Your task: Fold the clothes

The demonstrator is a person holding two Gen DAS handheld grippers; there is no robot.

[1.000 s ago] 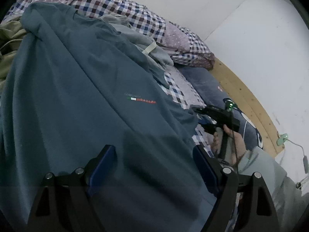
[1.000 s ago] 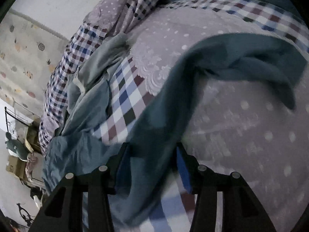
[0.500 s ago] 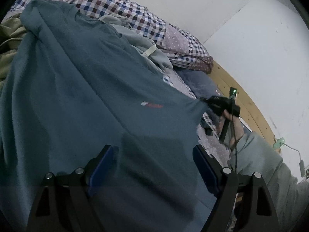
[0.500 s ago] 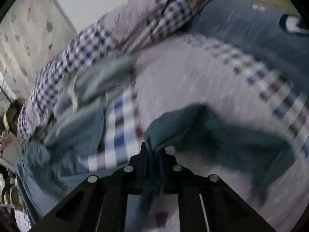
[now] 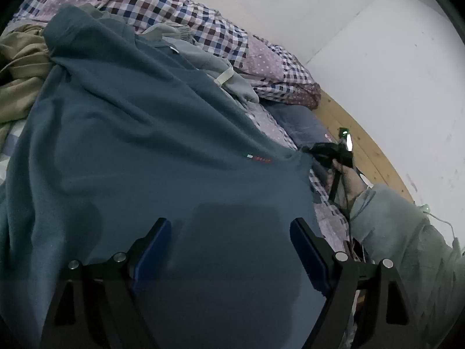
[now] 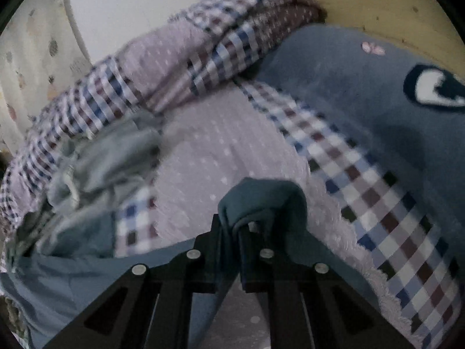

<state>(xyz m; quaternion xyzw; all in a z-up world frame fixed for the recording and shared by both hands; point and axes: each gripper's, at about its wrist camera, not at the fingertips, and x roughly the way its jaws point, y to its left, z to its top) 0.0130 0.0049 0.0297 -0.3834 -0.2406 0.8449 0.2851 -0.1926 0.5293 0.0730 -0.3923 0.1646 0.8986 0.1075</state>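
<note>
Across the bed lies the teal cotton T-shirt [image 5: 151, 145], over the purple-checked quilt [image 6: 363, 192]. Right tongs [image 6: 232, 229] have just clamped its bunched edge. Left tongs [image 5: 229, 250] hover above the fabric, jaws spread, grasping nothing.

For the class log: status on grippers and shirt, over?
Right gripper shut on shirt edge. Left gripper open above shirt. Grey garment beside it.

Teal T-shirt [image 5: 139, 157] spread on bed; sleeve bunched, lifted
</note>
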